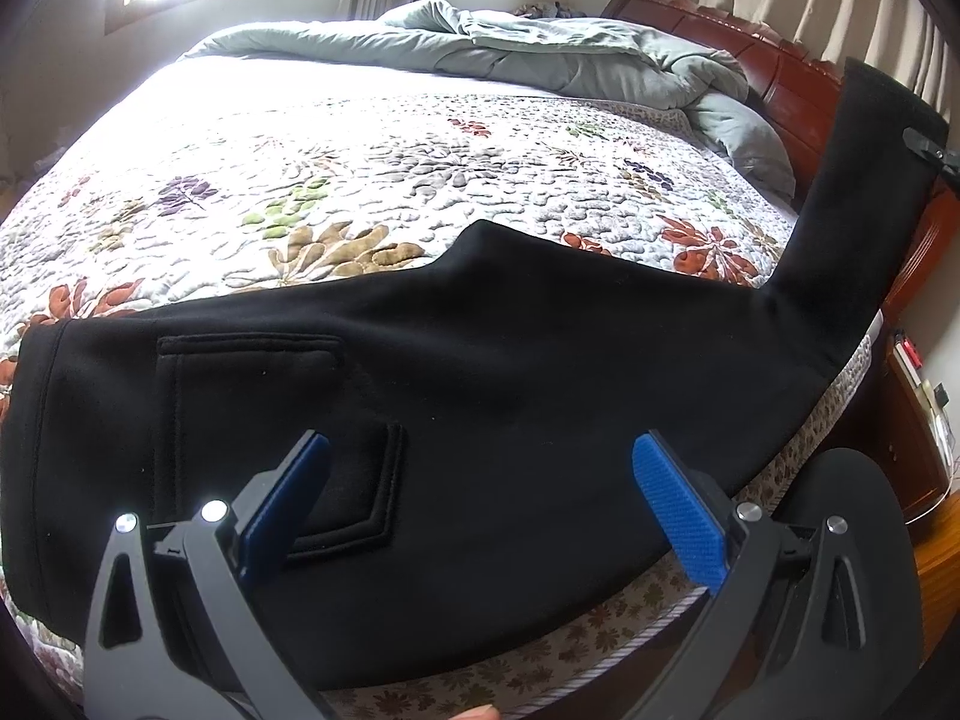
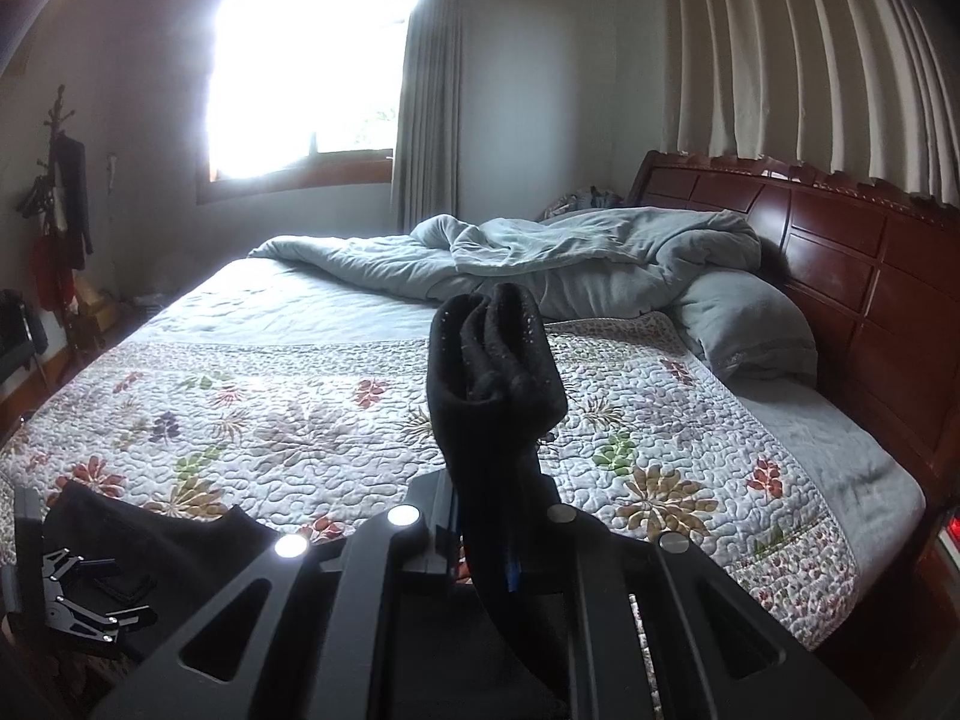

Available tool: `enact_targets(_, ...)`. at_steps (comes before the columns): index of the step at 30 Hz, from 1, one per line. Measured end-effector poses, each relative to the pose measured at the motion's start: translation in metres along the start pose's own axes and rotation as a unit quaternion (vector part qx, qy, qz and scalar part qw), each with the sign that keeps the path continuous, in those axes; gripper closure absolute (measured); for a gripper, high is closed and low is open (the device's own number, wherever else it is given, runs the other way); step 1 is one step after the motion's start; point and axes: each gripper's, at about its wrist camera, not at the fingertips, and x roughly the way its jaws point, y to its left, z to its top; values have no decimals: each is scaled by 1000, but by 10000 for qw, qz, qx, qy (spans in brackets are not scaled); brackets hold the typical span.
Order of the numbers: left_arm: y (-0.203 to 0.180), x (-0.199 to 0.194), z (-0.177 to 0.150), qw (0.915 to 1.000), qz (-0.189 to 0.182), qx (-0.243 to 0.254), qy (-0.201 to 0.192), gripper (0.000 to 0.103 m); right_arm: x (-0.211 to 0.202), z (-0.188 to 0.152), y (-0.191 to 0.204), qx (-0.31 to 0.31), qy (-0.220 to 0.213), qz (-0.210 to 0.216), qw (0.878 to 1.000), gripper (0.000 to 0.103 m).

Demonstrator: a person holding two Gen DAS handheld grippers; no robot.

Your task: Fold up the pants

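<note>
Black pants [image 1: 480, 372] lie across the near edge of the bed, waistband at the left, a back pocket [image 1: 252, 396] facing up. My left gripper [image 1: 480, 480] is open just above the seat of the pants, its blue pads [image 1: 678, 516] apart and holding nothing. The leg end [image 1: 864, 180] rises at the right, lifted by my right gripper [image 1: 933, 150]. In the right wrist view my right gripper [image 2: 492, 540] is shut on the bunched leg cuffs [image 2: 492, 372], which stick up above the fingers. The rest of the pants [image 2: 150, 558] lies at lower left.
The bed has a floral quilt [image 1: 360, 180] and a rumpled grey duvet [image 2: 570, 258] at the far side by a wooden headboard [image 2: 840, 276]. A nightstand [image 1: 918, 420] stands at the right. A bright window [image 2: 312, 60] and a coat rack [image 2: 60, 210] are behind.
</note>
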Motion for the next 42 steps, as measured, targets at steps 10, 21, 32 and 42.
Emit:
enact_targets(10, 4, -3, -2, 10000, -18, -47, -19, 3, 5, -1, 16, -193, 65, 74, 9998, 92)
enact_targets(21, 7, -7, -4, 9999, -70, -82, -60, 3, 16, -8, 46, -529, 210, 189, 9982, 92)
enact_targets(32, 11, -9, -5, 9998, -93, -134, -82, 3, 28, -17, 71, -832, 371, 306, 9954, 92)
enact_targets(42, 15, -10, -6, 9997, -112, -189, -70, 3, 42, -43, 110, -1595, 539, 349, 9851, 92)
